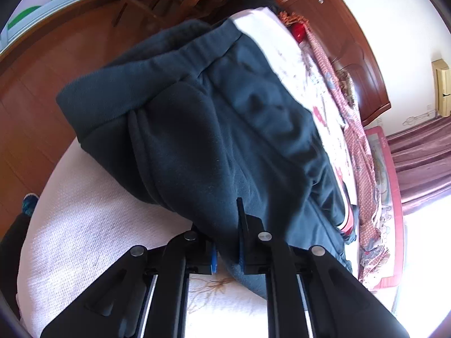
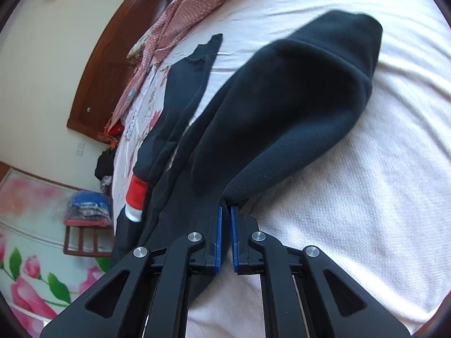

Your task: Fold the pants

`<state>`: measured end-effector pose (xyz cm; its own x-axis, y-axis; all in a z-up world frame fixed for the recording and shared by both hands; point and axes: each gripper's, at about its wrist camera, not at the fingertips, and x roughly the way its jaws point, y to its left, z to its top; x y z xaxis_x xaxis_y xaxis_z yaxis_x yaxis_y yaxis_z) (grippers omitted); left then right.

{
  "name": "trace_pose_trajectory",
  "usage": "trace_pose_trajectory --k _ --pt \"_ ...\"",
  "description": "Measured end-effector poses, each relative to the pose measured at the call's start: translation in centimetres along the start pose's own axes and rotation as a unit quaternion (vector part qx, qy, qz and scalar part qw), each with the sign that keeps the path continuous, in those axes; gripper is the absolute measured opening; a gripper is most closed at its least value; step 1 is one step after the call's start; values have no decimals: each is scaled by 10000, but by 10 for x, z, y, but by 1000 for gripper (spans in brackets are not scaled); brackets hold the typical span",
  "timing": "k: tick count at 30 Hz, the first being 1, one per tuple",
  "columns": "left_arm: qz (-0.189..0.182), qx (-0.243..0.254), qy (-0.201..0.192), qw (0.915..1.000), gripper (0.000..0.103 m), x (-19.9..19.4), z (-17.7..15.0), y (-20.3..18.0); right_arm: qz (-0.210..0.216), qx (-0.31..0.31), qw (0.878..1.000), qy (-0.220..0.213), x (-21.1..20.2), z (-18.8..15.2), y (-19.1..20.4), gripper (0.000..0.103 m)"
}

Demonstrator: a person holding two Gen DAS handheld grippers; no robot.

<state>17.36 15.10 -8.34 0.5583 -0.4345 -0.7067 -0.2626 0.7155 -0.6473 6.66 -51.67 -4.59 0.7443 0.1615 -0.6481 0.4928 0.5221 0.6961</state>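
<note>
Both hand-held grippers, left [image 1: 227, 242] and right [image 2: 226, 233], clamp dark pants [image 1: 214, 118] beside striped bedding [image 2: 180, 14].

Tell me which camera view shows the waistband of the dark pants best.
The left wrist view: the ribbed waistband of the pants runs in full across the upper frame, beyond the left gripper. The right wrist view shows mainly a leg with its cuff; I cannot pick out the waistband there.
</note>
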Motion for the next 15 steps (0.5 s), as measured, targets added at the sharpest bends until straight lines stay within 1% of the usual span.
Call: trace_pose_trajectory --k 3,5,11,15 --pt "-112 -16 -168 9998 9 -13 0 -4 38 -234 9997 -45 -16 4 9 4" --pt "-76 31 -253 9996 9 -22 0 -8 90 -318 9995 -13 -23 5 15 4" --pt "-196 131 -638 9977 9 -70 -12 -16 76 -616 9981 25 -48 1 26 4" --pt "-276 197 -719 9968 9 -95 -22 -22 64 -743 9972 52 -68 -4 25 4"
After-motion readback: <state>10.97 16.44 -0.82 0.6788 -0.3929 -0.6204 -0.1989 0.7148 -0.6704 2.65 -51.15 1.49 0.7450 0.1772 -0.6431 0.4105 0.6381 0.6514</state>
